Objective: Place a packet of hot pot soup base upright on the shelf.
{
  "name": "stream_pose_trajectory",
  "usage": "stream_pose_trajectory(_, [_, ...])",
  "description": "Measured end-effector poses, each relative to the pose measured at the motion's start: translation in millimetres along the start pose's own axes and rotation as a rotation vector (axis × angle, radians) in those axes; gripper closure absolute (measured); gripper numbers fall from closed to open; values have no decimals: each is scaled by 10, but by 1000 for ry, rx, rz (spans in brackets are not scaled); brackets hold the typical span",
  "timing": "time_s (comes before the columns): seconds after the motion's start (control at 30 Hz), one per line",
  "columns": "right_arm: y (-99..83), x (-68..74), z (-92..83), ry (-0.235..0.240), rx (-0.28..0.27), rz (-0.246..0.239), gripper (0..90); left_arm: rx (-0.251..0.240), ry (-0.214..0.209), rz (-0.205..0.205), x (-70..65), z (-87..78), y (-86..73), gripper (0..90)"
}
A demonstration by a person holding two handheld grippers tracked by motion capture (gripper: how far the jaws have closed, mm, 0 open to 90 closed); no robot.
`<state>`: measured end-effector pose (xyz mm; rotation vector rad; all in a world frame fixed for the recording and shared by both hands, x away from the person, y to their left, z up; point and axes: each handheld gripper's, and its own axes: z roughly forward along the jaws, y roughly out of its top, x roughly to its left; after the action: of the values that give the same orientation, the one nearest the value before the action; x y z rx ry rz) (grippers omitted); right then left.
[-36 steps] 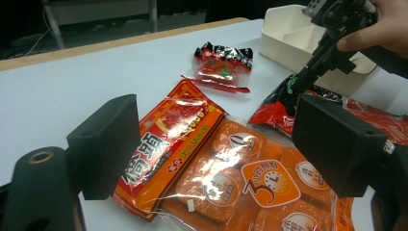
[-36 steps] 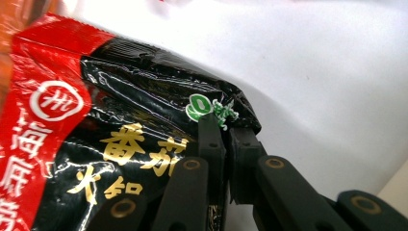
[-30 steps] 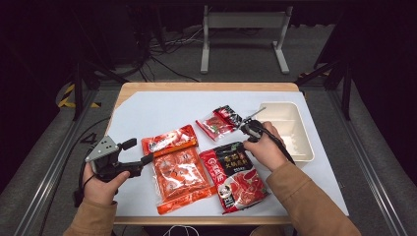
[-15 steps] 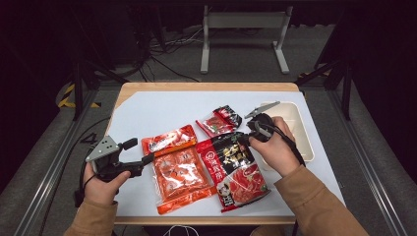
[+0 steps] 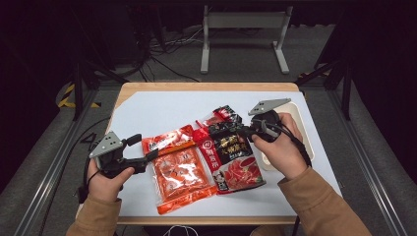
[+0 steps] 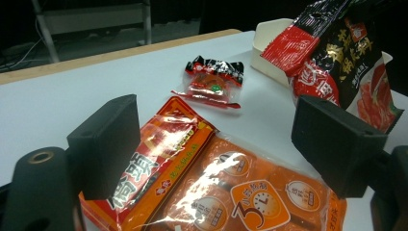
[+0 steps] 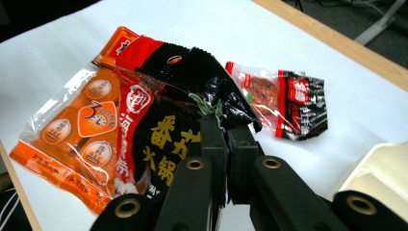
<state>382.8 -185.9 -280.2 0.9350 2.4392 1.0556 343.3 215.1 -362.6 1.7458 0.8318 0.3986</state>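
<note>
Right now the right gripper has its jaws clamped tight on the top edge of the black and red pouch, seen up close in the right gripper view, where the crumpled black film is pinched between the two pads. In the high view the pouch hangs from that pinch with its top end raised off the counter, its lower end toward the near edge, and its left side lapping over the right edge of the big orange packet. The right hand grips the tool just in front of the cream tray, which sits at the right end of the counter.

The left gripper hovers low at the left side, its jaws spread wide and holding nothing. In the left gripper view the orange packet lies flat on the counter between and beyond the two pads, apart from both. The left hand holds that tool near the left near corner.

A small red and black sachet lies flat on the far side of the pouches, near the middle of the counter; in the right gripper view it sits just right of the lifted pouch, close to its crumpled top corner, whether touching I cannot tell.
</note>
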Motion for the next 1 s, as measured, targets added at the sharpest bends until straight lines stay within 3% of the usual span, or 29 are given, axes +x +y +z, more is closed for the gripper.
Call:
stream_pose_trajectory(0.2, [30,46,-33,-11,-37,-26,886,-5,-15,9,-37,49,39,180])
stream_pose_trajectory(0.6, [146,179,-167,-30,-182,-99,887,-5,-47,15,-125,150,88,179])
stream_pose_trajectory(0.8, [178,226,-188,-14,-249,-109,887,-5,-61,12,-164,198,102,179])
stream_pose_trajectory(1.0, [199,278,-170,3,-272,-129,887,-28,-94,9,-224,281,192,177])
